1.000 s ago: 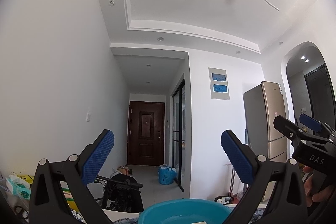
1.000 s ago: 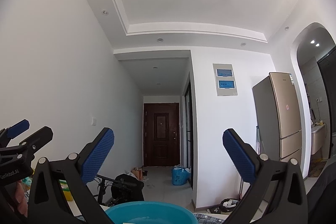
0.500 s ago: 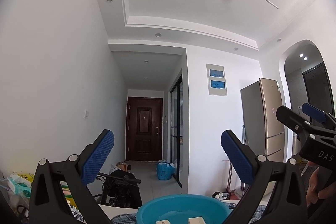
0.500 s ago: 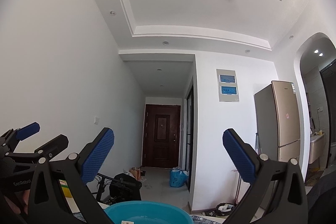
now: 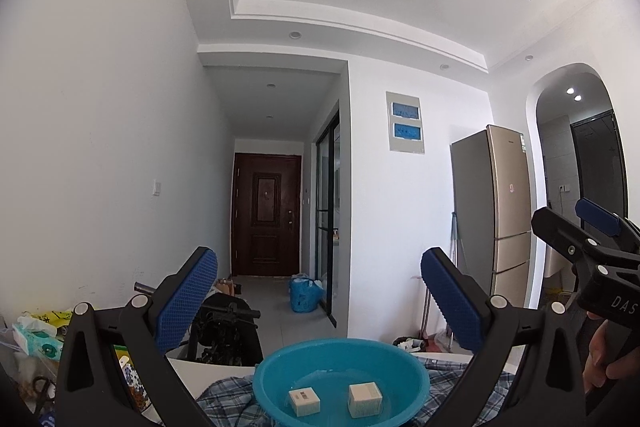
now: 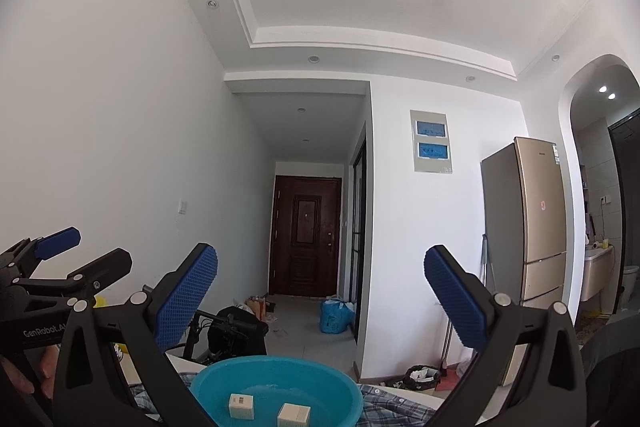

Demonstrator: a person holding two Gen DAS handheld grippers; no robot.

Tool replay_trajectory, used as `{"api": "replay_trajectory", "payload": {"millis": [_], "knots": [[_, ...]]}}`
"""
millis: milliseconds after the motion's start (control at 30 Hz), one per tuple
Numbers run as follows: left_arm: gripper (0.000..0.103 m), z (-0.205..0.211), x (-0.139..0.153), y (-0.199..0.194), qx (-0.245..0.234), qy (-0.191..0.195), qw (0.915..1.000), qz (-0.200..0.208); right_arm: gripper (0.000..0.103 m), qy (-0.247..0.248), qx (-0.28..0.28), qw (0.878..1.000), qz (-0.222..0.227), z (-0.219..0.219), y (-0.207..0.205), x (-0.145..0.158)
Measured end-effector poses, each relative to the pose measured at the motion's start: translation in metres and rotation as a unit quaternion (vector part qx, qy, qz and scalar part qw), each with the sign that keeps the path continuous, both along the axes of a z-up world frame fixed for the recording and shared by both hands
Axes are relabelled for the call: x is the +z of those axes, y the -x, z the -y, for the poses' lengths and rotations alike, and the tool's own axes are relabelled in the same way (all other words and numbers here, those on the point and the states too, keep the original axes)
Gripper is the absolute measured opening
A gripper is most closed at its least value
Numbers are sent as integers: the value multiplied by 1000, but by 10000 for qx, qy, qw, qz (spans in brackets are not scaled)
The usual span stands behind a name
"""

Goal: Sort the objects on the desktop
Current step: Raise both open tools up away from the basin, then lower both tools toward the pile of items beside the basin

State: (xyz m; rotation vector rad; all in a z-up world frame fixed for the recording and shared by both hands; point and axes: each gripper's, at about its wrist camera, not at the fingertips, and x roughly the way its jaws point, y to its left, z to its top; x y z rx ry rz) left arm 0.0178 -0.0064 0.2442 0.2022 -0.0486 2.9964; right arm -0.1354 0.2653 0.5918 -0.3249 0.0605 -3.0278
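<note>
Blue round plastic basin (image 5: 340, 371): two small white cardboard boxes (image 5: 304, 401) inside | left gripper (image 5: 320, 301): wide open, empty | right gripper (image 6: 320, 301): wide open, empty

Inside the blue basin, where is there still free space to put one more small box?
In the blue basin, the floor behind the two boxes is bare, and so is the gap between the left box and the right box. The table's left edge, by the tissue pack, is crowded.
</note>
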Motion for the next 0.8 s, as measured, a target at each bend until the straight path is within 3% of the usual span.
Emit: {"api": "replay_trajectory", "payload": {"millis": [333, 600, 700, 800], "knots": [[103, 1, -44, 34, 234, 100, 9952, 947, 103, -30, 91, 9960, 883, -6, 30, -42], [103, 11, -93, 58, 144, -179, 9842, 1758, 103, -78, 126, 9869, 1608, -10, 50, -84], [103, 4, -109, 59, 516, 151, 9825, 1785, 103, -79, 124, 9822, 1873, -12, 56, -99], [103, 0, -126, 61, 568, 326, 9782, 1971, 103, -52, 130, 9771, 2121, -14, 62, -113]]}}
